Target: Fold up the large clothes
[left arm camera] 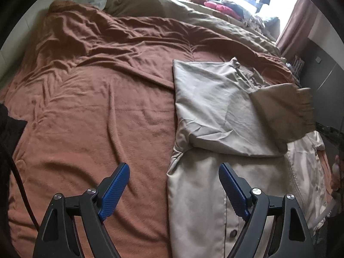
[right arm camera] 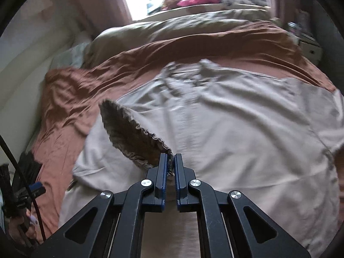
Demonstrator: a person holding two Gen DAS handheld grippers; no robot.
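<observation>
A large beige jacket lies spread on the brown bedspread, its left sleeve folded across the body. My left gripper is open and empty, hovering over the jacket's left edge near the hem. My right gripper is shut on the gathered cuff of the other sleeve and holds it lifted above the jacket body. That raised sleeve also shows in the left wrist view, hanging in the air at the right.
A rumpled tan duvet lies at the head of the bed. Clothes are piled by the window. A dark cabinet stands to the right of the bed. A black cable hangs at the left.
</observation>
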